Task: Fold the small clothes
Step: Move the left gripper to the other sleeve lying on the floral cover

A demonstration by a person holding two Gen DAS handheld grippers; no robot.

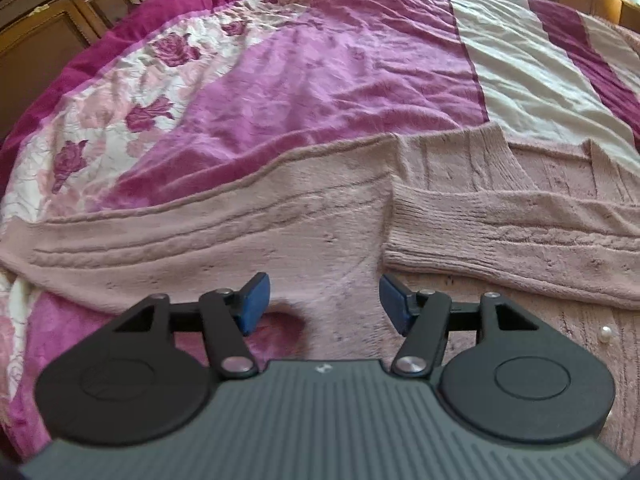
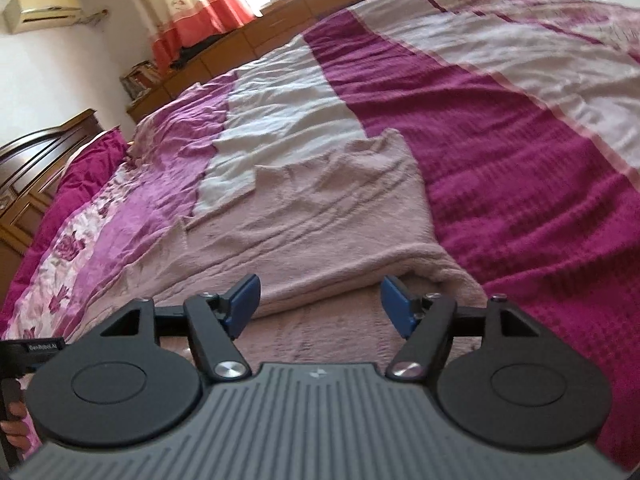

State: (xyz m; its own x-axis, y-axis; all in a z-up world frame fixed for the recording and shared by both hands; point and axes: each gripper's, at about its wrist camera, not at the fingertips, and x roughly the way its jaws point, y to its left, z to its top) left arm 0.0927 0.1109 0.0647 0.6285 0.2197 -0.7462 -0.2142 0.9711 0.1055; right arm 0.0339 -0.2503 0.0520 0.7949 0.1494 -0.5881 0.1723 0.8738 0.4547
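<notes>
Through the left wrist camera, the left gripper (image 1: 324, 302) hangs with its blue pads (image 1: 253, 303) spread wide and nothing between them — released. Off to its left the bedspread (image 1: 280, 72) shows a white panel printed with dark roses, then a crinkled magenta stretch straight ahead beyond the fingers, then cream and plum stripes to the far right. The pale pink cable-knit cardigan (image 1: 224, 236) lies flat on the bedspread directly ahead of and beneath the fingers, running from the left edge of view across to the right. One sleeve (image 1: 500, 236) is folded across the body of the garment, its ribbed cuff ending just ahead of the right finger. A small pearl button (image 1: 607, 335) sits on the knit to the right of the gripper.

Through the right wrist camera, the right gripper (image 2: 318, 306) is likewise released, pads (image 2: 394, 306) well apart and empty. Far to its left stand a dark wooden headboard (image 2: 48, 140), an air conditioner (image 2: 42, 12) high on the wall and an orange-and-cream curtain (image 2: 180, 8). A person's fingers (image 2: 14, 426) show at the lower left edge, and I cannot tell what they grip. Ahead of the fingers lies the cardigan (image 2: 312, 216), a folded edge of it rising just beyond the pads — the knit also passes under them. To the right, a broad plum band of bedspread (image 2: 520, 168) runs away from the gripper.
</notes>
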